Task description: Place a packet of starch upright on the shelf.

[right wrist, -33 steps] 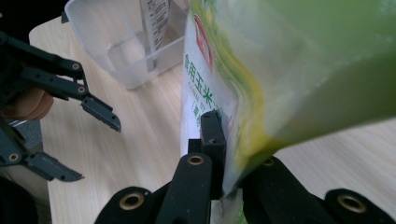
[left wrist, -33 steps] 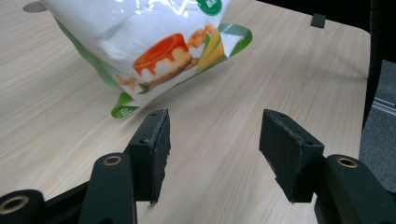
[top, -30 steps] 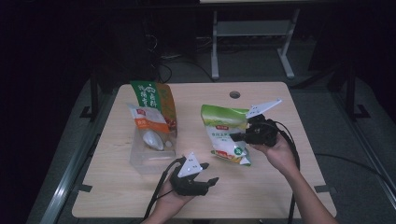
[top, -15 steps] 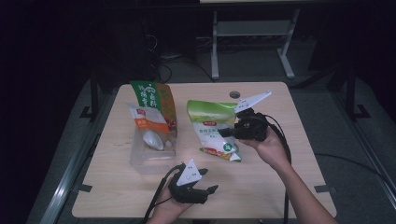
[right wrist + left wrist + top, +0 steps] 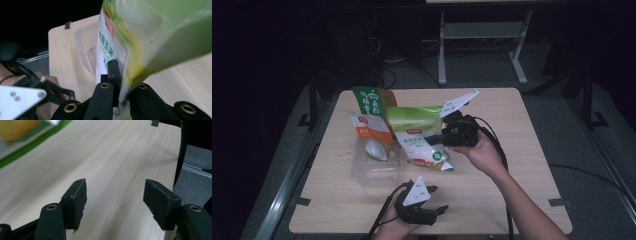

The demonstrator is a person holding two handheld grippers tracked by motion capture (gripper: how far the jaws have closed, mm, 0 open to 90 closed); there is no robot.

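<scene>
Tongs (image 5: 120, 100) pinched on green bag (image 5: 150, 32)

Green pouch (image 5: 112, 47): "食用玉米" legible down front; other print unreadable.

- The high view looks forward and down from above the near edge, taking in the whole wooden table (image 5: 512, 150).
- The left gripper view skims close over bare tabletop.
- The right gripper view sits against a green bag (image 5: 150, 32), also in the high view (image 5: 419, 135).
</scene>
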